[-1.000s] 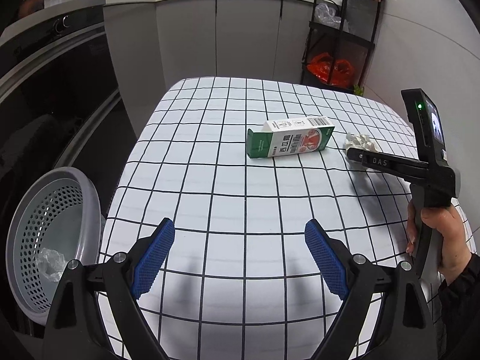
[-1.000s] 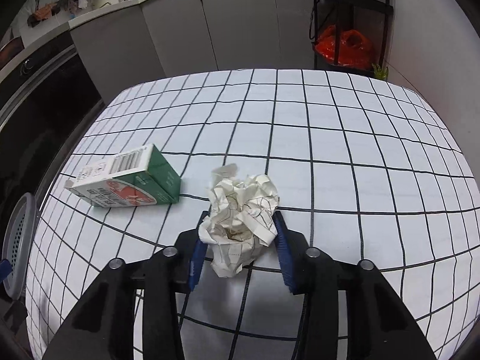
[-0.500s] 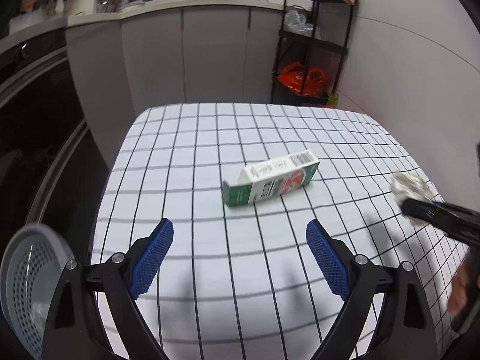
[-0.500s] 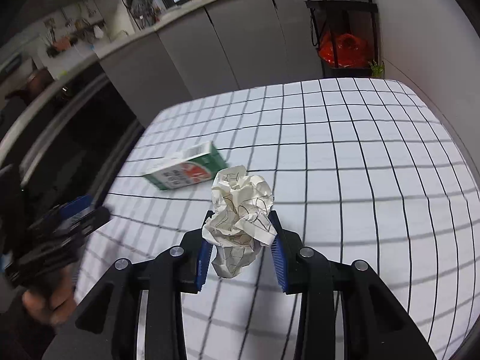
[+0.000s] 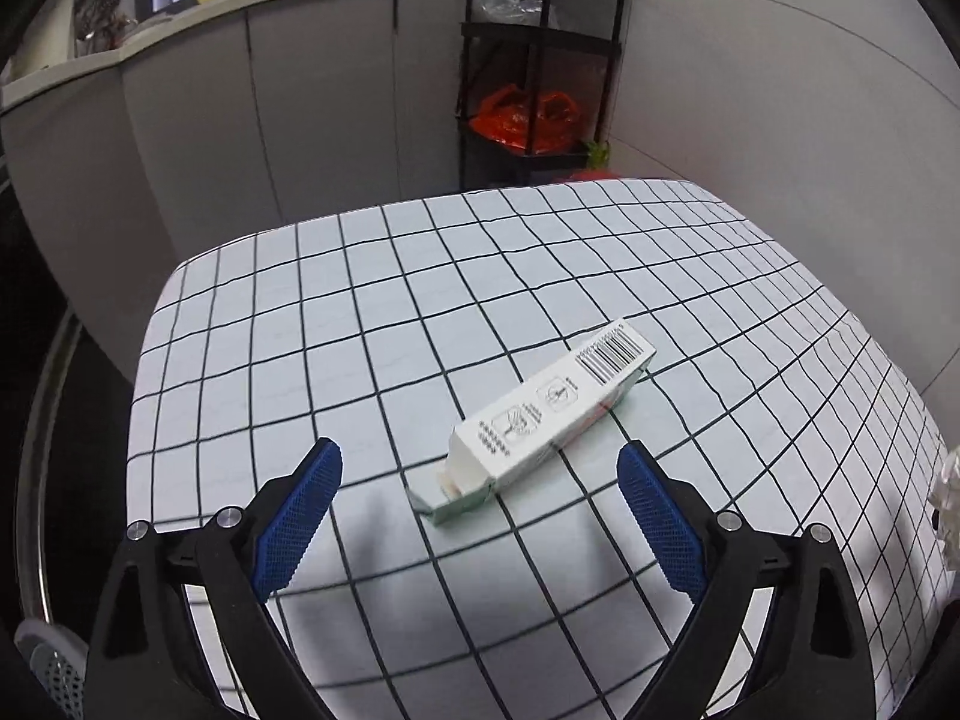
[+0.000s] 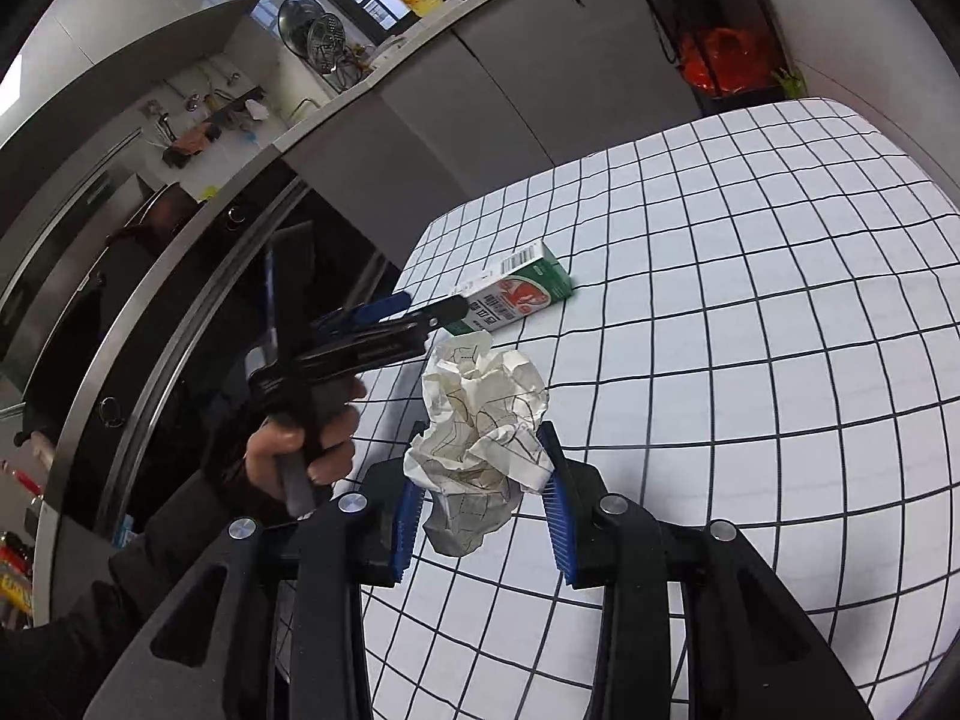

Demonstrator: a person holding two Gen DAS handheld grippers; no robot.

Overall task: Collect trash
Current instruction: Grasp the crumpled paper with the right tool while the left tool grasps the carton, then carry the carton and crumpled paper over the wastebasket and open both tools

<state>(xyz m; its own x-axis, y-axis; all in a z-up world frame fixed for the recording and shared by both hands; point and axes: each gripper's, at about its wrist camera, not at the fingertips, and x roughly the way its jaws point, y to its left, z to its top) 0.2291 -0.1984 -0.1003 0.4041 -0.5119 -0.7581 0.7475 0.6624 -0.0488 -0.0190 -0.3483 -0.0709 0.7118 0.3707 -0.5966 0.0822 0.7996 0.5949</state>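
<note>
Left wrist view: our left gripper (image 5: pixel 479 480) stands wide open and empty. The green-and-white rectangular cardboard carton (image 5: pixel 549 423) lies flat on the black-gridded white tablecloth (image 5: pixel 336 324), its torn end between the blue textured pads (image 5: pixel 300 516), untouched. Next, we judge: advance and close across its narrow faces.

Right wrist view: our right gripper (image 6: pixel 479 495) pinches a crumpled ball of white lined paper (image 6: pixel 483 429), raised off the cloth, awaiting disposal.
</note>
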